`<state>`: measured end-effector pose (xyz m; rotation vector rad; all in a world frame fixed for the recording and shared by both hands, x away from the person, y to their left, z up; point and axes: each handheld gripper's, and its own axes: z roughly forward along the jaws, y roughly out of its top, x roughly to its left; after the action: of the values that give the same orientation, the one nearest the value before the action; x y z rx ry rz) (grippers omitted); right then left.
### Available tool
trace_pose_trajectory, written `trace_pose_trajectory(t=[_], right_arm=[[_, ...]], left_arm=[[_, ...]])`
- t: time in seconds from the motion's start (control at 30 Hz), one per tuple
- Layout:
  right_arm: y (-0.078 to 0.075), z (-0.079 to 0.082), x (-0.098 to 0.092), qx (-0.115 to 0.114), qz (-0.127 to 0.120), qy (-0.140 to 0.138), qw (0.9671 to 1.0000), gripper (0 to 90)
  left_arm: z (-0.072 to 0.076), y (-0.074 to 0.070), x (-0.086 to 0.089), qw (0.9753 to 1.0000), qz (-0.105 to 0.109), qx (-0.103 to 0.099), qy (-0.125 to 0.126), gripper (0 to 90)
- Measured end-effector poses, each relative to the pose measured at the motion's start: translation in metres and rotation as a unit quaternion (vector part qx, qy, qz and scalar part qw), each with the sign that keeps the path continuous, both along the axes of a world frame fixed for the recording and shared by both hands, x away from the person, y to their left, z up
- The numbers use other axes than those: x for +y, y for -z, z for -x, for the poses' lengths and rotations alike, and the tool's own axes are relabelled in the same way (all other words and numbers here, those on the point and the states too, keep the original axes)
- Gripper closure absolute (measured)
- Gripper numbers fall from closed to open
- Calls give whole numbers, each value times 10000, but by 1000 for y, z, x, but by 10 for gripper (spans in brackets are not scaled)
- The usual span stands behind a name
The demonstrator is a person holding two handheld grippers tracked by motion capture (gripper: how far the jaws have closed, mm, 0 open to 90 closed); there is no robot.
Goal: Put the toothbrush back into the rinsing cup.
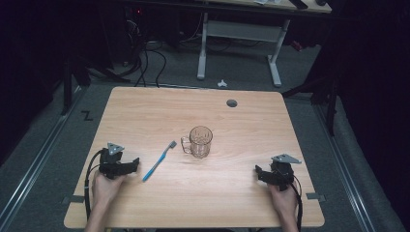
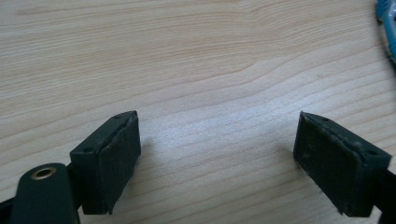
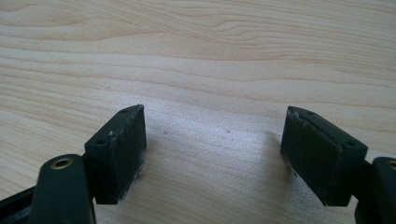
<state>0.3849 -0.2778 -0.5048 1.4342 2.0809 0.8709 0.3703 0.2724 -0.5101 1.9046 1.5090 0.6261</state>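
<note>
A clear glass mug (image 1: 199, 141) with a handle on its left stands upright near the middle of the wooden table (image 1: 145, 111). Just left of it lies a blue toothbrush (image 1: 159, 161), slanted, with its head toward the mug; its blue edge (image 2: 386, 23) shows at the top right of the left gripper view. My left gripper (image 1: 134, 164) rests on the table just left of the toothbrush, open, with nothing between the jaws (image 2: 219, 154). My right gripper (image 1: 258, 172) rests at the front right, open and empty (image 3: 212, 149), pointing left.
A round cable hole (image 1: 232, 103) sits near the table's far edge. Beyond the table stands a white-legged desk (image 1: 239, 29) with cables on the floor at the back left. Floor rails run along both sides of the table.
</note>
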Motion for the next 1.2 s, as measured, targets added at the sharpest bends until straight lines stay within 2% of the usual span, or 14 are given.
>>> trace_pose_trajectory(t=[0.2, 0.33, 0.37, 0.43, 0.53, 0.63, 0.77, 0.83, 0.93, 1.03, 1.2], right_arm=[[0, 0, 0, 2, -6, 2, 10000, 224], [0, 0, 0, -2, -1, -7, 10000, 224], [0, 0, 0, -2, -1, -5, 10000, 224], [0, 0, 0, 4, -9, 1, 10000, 224], [0, 0, 0, 5, -10, 1, 10000, 225], [0, 0, 0, 3, -9, -1, 10000, 225], [0, 0, 0, -6, -2, -9, 10000, 225], [0, 0, 0, -6, 0, -10, 10000, 225], [0, 0, 0, -6, -1, -10, 10000, 225], [0, 0, 0, -5, 4, -18, 10000, 225], [0, 0, 0, -1, 2, -24, 10000, 226]], left_arm=[[0, -2, 5, 10000, -16, -5, -22, 240], [1, -3, 12, 9999, 110, -21, -57, 315], [1, -4, 16, 9996, 196, 14, -192, 331], [1, -5, 19, 9994, 177, 58, -282, 347], [0, -7, 22, 9993, 161, 177, -287, 355], [1, -9, 22, 9992, 188, 213, -291, 360], [1, -12, 21, 9994, 154, 272, -154, 361], [3, -15, 19, 9994, 220, 249, -19, 346], [6, -17, 18, 9995, 231, 207, 46, 329], [11, -24, 16, 9998, 32, 156, 101, 322], [16, -29, 18, 9994, 272, 171, 146, 341]])
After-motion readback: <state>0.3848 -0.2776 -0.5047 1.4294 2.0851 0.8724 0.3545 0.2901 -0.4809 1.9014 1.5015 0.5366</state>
